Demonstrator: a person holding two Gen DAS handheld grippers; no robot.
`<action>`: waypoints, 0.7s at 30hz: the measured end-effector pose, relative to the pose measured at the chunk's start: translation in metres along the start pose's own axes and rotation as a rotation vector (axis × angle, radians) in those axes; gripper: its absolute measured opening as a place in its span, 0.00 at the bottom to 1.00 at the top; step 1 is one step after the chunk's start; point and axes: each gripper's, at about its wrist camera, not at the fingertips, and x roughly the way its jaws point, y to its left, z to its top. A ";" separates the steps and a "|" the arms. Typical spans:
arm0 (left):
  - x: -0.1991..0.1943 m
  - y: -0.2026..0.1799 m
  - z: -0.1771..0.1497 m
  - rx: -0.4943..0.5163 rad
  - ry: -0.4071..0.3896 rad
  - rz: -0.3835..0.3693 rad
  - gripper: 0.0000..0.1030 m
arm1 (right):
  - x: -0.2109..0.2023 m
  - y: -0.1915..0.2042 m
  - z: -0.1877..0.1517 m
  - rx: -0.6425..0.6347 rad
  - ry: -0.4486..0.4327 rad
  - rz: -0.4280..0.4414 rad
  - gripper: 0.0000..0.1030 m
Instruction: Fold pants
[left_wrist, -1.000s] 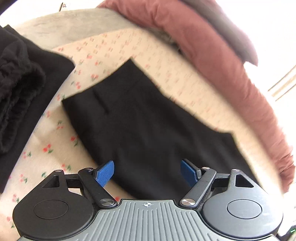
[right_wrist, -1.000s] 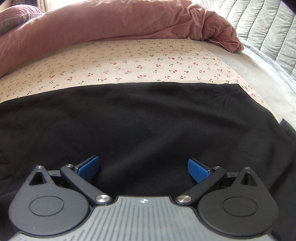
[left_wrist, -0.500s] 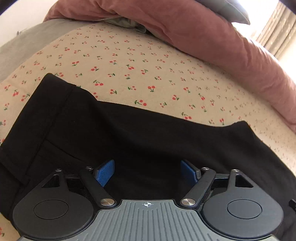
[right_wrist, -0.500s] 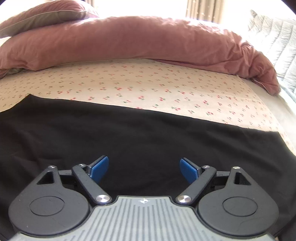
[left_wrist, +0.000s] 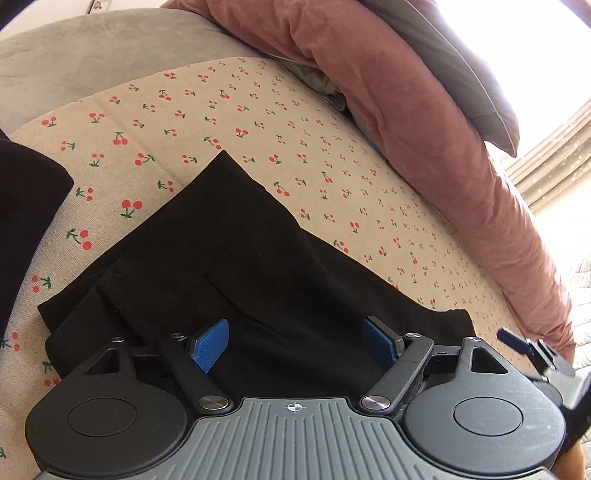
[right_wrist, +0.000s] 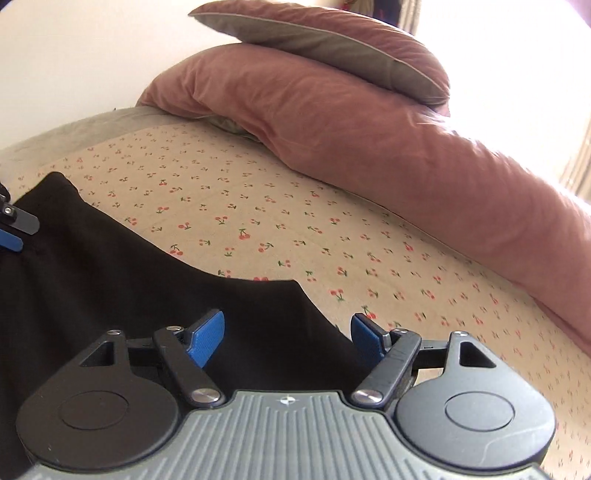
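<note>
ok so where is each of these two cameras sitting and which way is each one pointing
Left wrist: rides on the left gripper, looking along its open blue fingers over the black pants toward the pink duvet; the right gripper's fingertip pokes in at right.
Right wrist: rides on the right gripper, jaws open, looking over the pants' far corner across the cherry-print sheet to the pillow; the left gripper's fingertip shows at left.
Shared: pants, sheet, duvet, and each other's gripper.

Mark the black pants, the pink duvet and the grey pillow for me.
black pants (left_wrist: 229, 258): left wrist view, folded top layer.
pink duvet (right_wrist: 369, 122): right wrist view, middle of the bulk.
grey pillow (right_wrist: 314, 40): right wrist view, grey face on top.
</note>
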 end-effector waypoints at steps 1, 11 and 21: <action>0.001 -0.002 -0.001 0.015 0.001 0.006 0.79 | 0.013 -0.001 0.006 -0.017 0.019 -0.022 0.70; 0.003 -0.006 -0.002 0.041 -0.007 0.033 0.79 | 0.038 -0.012 0.007 0.023 0.029 0.025 0.00; 0.004 -0.033 -0.015 0.161 -0.050 0.149 0.79 | 0.007 0.020 -0.009 0.031 -0.021 -0.249 0.33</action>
